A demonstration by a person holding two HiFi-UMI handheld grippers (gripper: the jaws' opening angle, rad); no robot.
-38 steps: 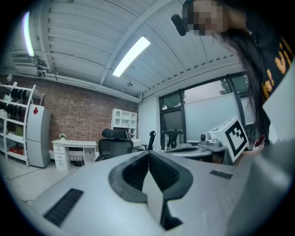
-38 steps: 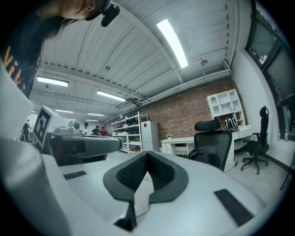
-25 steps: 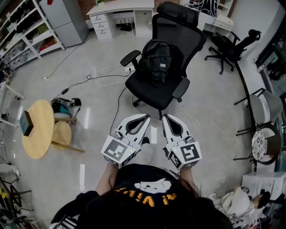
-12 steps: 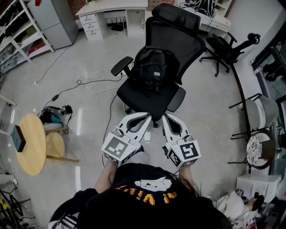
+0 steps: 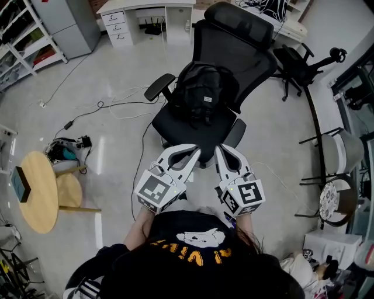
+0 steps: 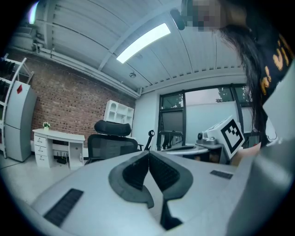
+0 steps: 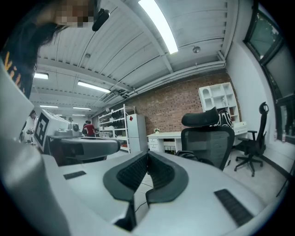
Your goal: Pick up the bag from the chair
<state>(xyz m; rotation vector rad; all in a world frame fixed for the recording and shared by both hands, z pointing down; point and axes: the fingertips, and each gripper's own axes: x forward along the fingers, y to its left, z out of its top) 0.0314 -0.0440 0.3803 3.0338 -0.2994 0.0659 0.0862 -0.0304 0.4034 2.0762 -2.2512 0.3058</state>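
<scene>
A black backpack [image 5: 201, 89] sits upright on the seat of a black mesh office chair [image 5: 232, 44], leaning against its backrest. In the head view my left gripper [image 5: 194, 153] and right gripper [image 5: 221, 150] are held side by side just short of the seat's front edge, both shut with nothing between the jaws. The chair's backrest and headrest [image 6: 112, 127] rise beyond the jaws of the left gripper [image 6: 148, 152] in its own view. In the right gripper view the same chair [image 7: 206, 138] stands past the shut right gripper [image 7: 147, 154]. The backpack is barely visible in either gripper view.
A white desk with drawers [image 5: 143, 17] stands behind the chair. Cables [image 5: 111, 108] trail over the floor at left, near a round wooden table [image 5: 40, 191]. A second black chair [image 5: 301, 61] and a dark metal frame [image 5: 318, 134] stand at right. Shelving [image 5: 23, 41] lines the far left.
The view has closed in on the chair. Both grippers now sit nearer the seat's front edge than a second ago, still shut and side by side.
</scene>
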